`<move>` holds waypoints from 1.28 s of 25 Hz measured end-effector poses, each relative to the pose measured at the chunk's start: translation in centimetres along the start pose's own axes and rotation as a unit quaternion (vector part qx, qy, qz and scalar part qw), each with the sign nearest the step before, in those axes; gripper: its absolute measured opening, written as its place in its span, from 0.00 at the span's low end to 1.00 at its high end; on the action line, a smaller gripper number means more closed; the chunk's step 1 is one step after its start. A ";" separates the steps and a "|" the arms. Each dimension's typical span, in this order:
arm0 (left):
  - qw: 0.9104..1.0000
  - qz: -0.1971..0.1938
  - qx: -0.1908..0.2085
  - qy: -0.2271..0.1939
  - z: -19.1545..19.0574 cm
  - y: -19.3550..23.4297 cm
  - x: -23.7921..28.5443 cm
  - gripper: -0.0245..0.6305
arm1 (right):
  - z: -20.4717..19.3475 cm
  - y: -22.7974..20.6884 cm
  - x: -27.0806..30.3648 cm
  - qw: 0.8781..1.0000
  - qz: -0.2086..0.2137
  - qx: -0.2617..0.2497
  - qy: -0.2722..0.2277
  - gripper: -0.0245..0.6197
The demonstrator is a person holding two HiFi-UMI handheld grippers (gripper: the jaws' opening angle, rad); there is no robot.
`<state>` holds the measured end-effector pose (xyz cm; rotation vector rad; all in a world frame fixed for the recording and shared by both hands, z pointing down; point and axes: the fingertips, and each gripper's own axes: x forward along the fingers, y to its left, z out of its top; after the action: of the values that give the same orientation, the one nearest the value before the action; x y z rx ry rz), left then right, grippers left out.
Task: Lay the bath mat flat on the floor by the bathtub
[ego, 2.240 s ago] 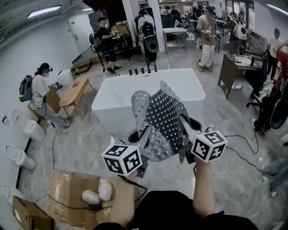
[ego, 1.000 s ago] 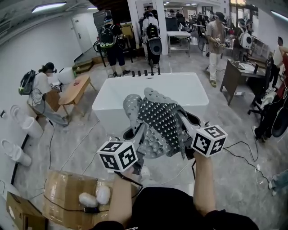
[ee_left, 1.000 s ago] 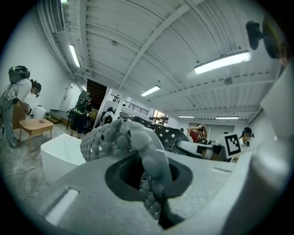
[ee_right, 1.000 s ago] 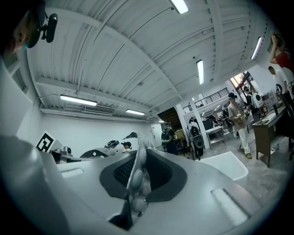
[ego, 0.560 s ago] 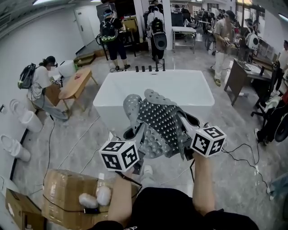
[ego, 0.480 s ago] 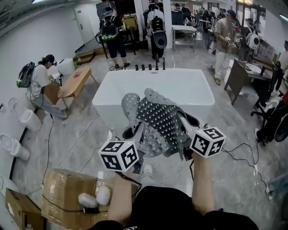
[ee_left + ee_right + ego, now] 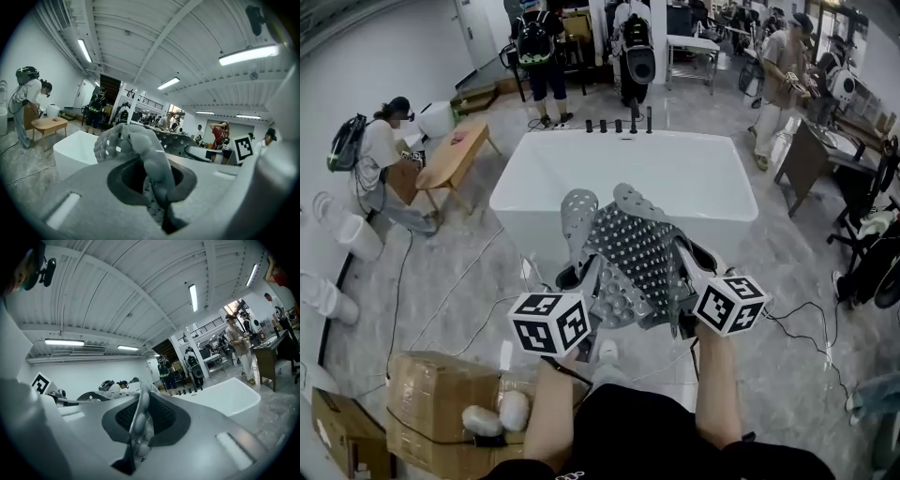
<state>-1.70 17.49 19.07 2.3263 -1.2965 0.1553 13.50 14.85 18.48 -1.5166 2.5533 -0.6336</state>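
In front of bathtub (image 7: pixel 523 223), left gripper (image 7: pixel 584 281) and right gripper (image 7: pixel 687 274) fingers each pinch bunched bath mat (image 7: pixel 636 248); lower edge hidden.

bathtub (image 7: pixel 619 173) front wall: partly behind bath mat (image 7: pixel 637 248) | box (image 7: pixel 347 441): cut off

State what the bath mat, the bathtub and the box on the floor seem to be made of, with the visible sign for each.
The bath mat is likely soft rubber or silicone, matt grey: it folds and droops, and is dotted with holes and suction cups. The bathtub is perhaps acrylic or ceramic, smooth white, with seamless rigid walls. The box looks like cardboard, dull brown, with a crumpled top.
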 end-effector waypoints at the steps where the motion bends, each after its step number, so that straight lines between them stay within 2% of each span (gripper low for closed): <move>1: 1.000 0.003 0.001 0.005 0.1 0.8 0.3 0.08 | -0.1 -0.1 0.8 1.000 -0.002 0.003 0.002 0.08; 8: 0.999 0.009 0.012 0.041 3.4 6.7 4.2 0.08 | 0.8 -0.3 8.1 1.000 -0.016 0.011 0.005 0.08; 15: 0.997 -0.006 0.020 0.071 6.3 10.9 8.5 0.08 | 1.4 -1.8 13.9 0.999 -0.046 0.026 0.012 0.08; 20: 0.997 -0.018 0.014 0.077 7.1 13.4 12.2 0.08 | 1.9 -3.3 16.6 0.998 -0.060 0.016 0.021 0.08; 24: 0.996 -0.044 0.007 0.079 7.4 14.7 14.3 0.08 | 2.1 -3.9 18.6 0.997 -0.076 0.004 0.027 0.08; 32: 0.996 -0.064 -0.012 0.064 8.3 17.2 16.9 0.08 | 2.7 -3.9 22.5 0.997 -0.077 0.007 0.028 0.08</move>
<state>-7.79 -6.98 23.01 2.3303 -1.0779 0.2423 6.30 -6.95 20.32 -1.7287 2.4830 -0.7203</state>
